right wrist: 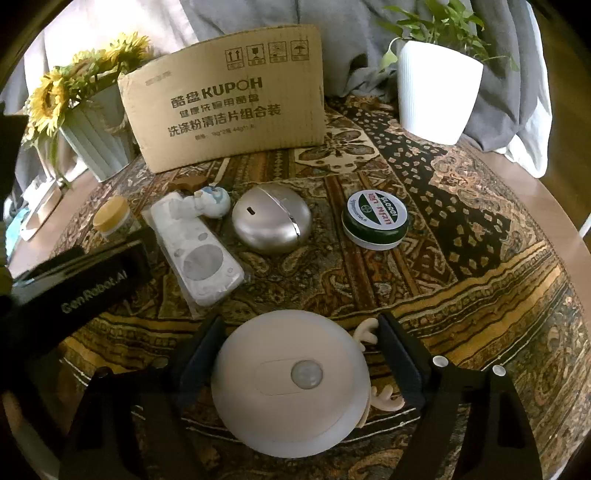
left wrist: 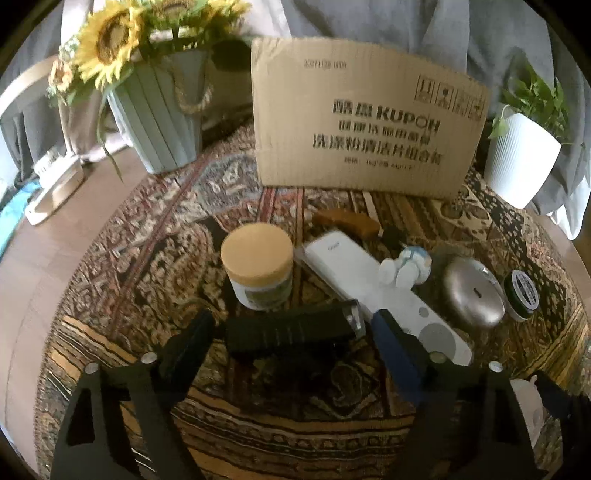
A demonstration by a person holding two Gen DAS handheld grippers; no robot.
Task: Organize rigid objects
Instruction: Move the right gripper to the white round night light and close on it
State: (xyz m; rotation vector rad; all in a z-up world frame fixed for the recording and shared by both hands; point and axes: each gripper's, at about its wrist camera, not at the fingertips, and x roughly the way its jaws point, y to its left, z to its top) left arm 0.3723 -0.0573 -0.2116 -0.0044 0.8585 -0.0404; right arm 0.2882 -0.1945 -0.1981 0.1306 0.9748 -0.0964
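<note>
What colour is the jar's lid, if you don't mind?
The jar's lid is pale yellow, clearest in the left wrist view.

Black ribbed case (left wrist: 291, 328) lying flat near counter's front edge; white round sensor light (right wrist: 291, 380) with antlers lying face-up beside it; yellow-lidded jar (left wrist: 256, 266) standing upright behind.

A home living space is showing here: a table wearing a patterned woven cloth (right wrist: 461, 229), a sunflower basket (left wrist: 159, 122) sitting far left, a white potted plant (right wrist: 436, 96) standing far right, grey drapery (right wrist: 258, 14) hanging behind.
</note>
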